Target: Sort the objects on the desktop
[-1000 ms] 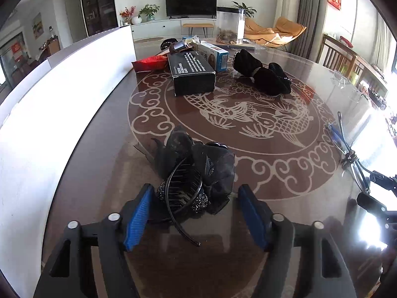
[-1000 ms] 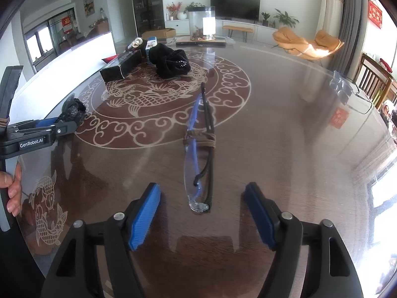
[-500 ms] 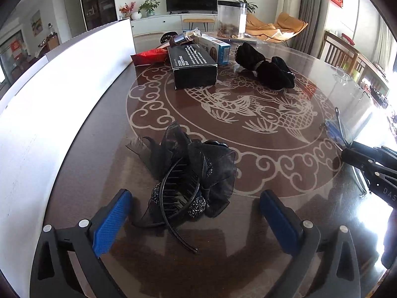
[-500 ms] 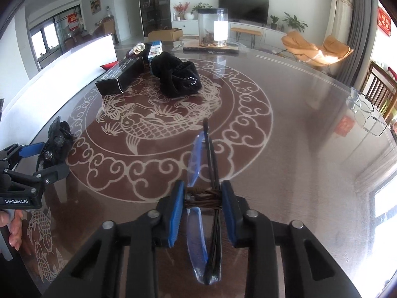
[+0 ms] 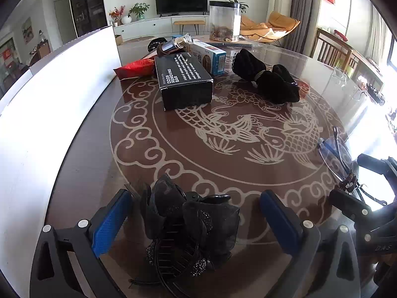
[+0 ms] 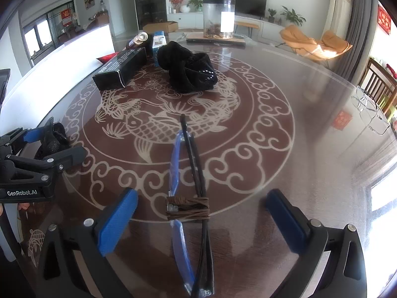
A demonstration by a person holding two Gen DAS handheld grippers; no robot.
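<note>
Both claws wide open: left claw straddles hair clip; right claw, just reopened, straddles glasses.

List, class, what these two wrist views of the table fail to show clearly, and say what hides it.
- Blue-and-white carton: left wrist view, print too small to read.
- Folded glasses: right wrist view, near end cut off by the bottom edge.
- Black hair clip: left wrist view, its gauze bow covers much of the comb.
- Right-hand window: glare washes it out.
</note>
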